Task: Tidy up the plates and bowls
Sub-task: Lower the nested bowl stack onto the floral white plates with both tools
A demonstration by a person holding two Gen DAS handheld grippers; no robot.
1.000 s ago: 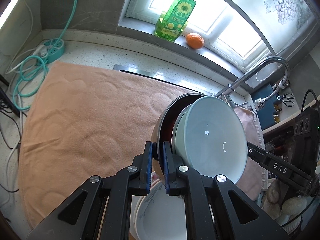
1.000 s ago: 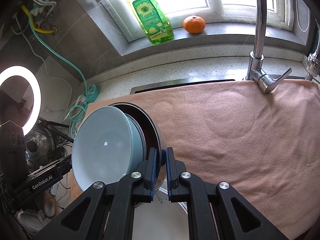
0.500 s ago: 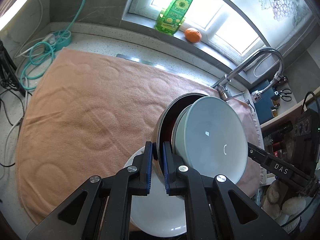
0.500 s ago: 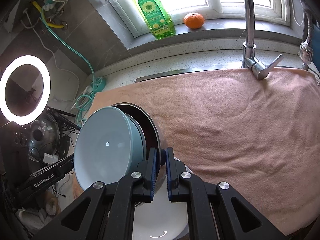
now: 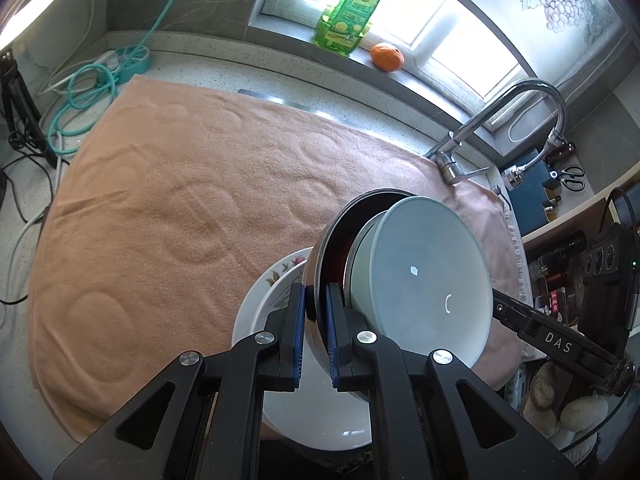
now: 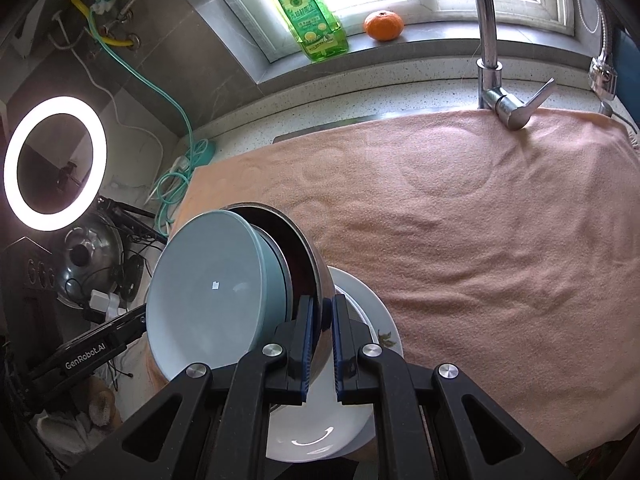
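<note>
Below both tools, a white flowered plate (image 5: 276, 280) lies on the towel-covered tabletop (image 5: 160, 200). Left tool (image 5: 316, 316) and right tool (image 6: 322, 320) pinch opposite rims of a steel bowl (image 5: 332, 240) nesting a blue bowl (image 5: 424, 280): probably heavy, slippery, breakable, best gripped at the rim.

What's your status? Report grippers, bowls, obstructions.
Left gripper and right gripper both shut on steel bowl rim. Blue bowl nested inside. White plate underneath. Towel ahead.

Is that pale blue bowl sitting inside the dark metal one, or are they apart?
Inside. The pale blue bowl is nested in the dark metal bowl, whose rim both grippers clamp, above a white plate.
</note>
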